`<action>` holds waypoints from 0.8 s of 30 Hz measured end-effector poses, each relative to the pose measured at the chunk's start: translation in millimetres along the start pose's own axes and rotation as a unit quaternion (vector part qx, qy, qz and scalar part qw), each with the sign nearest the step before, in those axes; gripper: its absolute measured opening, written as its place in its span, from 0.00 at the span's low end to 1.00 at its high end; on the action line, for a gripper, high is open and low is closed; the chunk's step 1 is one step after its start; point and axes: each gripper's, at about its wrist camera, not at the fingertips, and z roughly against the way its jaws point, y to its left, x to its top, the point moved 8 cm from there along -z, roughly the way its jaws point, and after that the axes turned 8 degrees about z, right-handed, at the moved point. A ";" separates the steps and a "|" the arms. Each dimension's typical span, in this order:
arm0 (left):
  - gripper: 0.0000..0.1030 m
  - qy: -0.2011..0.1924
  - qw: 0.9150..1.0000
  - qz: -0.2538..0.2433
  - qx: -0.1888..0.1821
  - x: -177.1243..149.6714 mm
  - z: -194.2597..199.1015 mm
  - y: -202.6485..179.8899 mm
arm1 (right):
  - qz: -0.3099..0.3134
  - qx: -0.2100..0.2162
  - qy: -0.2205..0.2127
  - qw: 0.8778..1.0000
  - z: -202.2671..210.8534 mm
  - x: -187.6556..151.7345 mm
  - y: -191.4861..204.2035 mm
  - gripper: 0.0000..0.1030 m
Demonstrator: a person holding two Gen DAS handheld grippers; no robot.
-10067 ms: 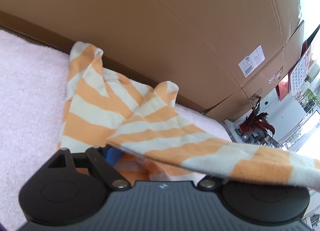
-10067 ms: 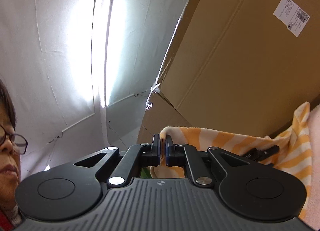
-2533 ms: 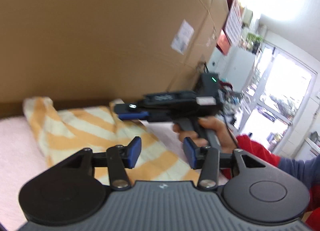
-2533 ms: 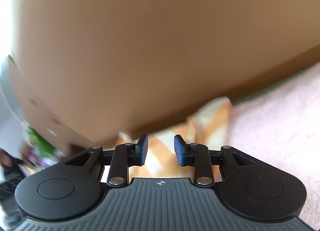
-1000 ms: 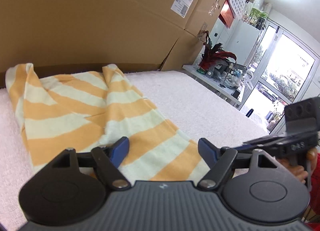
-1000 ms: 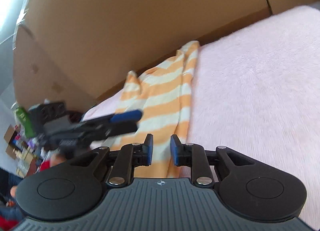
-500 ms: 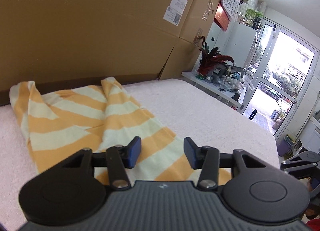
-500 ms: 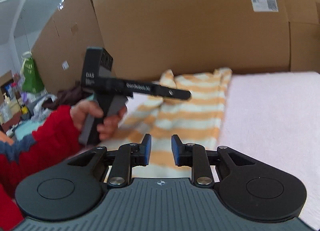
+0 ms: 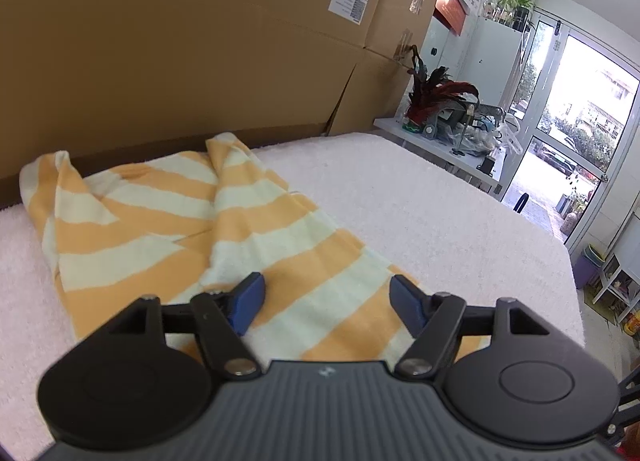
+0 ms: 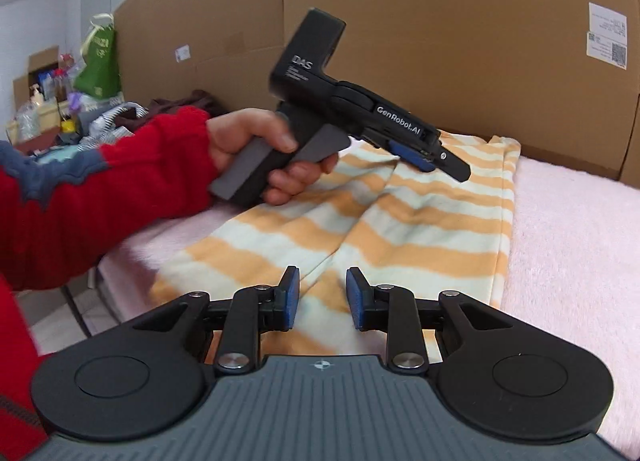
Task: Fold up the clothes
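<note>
While the striped garment (image 9: pixel 240 229) lies flat, both the left gripper (image 9: pixel 326 297) and the right gripper (image 10: pixel 318 293), their jaws apart and empty, should pinch the hem at 6 o'clock, then fold toward 12.

Garment (image 9: pixel 224 229) on towel (image 9: pixel 420 201), cardboard boxes (image 9: pixel 180 41) behind, left gripper (image 10: pixel 424 159) above

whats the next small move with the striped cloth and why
Probably lower the left gripper onto the near hem of the striped garment and close. Its jaws have just been opening, nothing is between them, and the garment lies loose on the pink towel. The right gripper is empty too.
</note>
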 end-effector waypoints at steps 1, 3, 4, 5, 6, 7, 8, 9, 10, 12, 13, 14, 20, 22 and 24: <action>0.74 0.000 1.000 0.001 -0.001 0.0 0.1 -0.2 | -0.012 0.010 -0.003 1.000 8.9 -2.7 -4.4 0.27; 0.78 0.000 1.000 0.002 -0.004 -0.4 0.1 -1.0 | -0.054 0.014 -0.019 0.998 18.7 0.1 -17.9 0.26; 0.78 0.000 1.000 0.002 -0.006 -0.6 0.1 -1.4 | -0.077 0.006 -0.030 0.997 25.8 -0.2 -30.5 0.26; 0.78 0.000 1.000 0.001 -0.006 -0.7 0.2 -1.5 | -0.092 -0.006 -0.033 0.995 30.4 -2.3 -39.2 0.24; 0.78 -0.001 1.000 0.000 -0.005 -0.8 0.4 -1.6 | -0.094 -0.012 -0.024 0.995 30.1 -8.2 -43.3 0.22; 0.78 -0.001 1.000 -0.001 -0.006 -0.9 0.7 -1.7 | -0.096 -0.017 -0.012 0.995 29.2 -14.6 -46.9 0.14; 0.78 -0.002 1.000 -0.001 -0.006 -0.6 0.5 -1.8 | -0.097 -0.015 -0.016 0.995 29.2 -19.1 -45.4 0.13; 0.77 -0.003 1.000 0.000 -0.006 -0.5 0.6 -1.7 | -0.099 -0.011 -0.021 0.995 29.2 -23.6 -43.2 0.13; 0.77 -0.003 1.000 0.000 -0.006 -0.6 0.5 -1.7 | -0.103 -0.010 -0.027 0.994 32.4 -26.2 -41.5 0.13; 0.77 -0.002 1.000 0.000 -0.005 -0.8 0.2 -1.7 | -0.116 0.001 -0.027 0.993 35.7 -25.9 -39.8 0.14; 0.78 -0.002 1.000 -0.001 -0.005 -0.9 0.0 -1.7 | -0.134 0.015 -0.031 0.990 36.0 -25.3 -41.1 0.14; 0.78 -0.001 1.000 -0.001 -0.005 -1.0 0.0 -1.9 | -0.152 0.029 -0.035 0.987 36.4 -24.7 -42.7 0.14; 0.84 0.002 1.000 -0.002 -0.010 -1.9 0.0 -3.7 | -0.185 0.052 -0.023 0.981 34.8 -29.4 -45.2 0.15; 0.84 0.002 1.000 -0.001 -0.011 -2.2 0.2 -3.7 | -0.207 0.043 -0.065 0.975 47.7 -16.7 -54.7 0.16; 0.85 0.002 1.000 0.000 -0.012 -2.3 0.2 -3.9 | -0.216 0.017 -0.059 0.974 52.8 -16.0 -67.0 0.22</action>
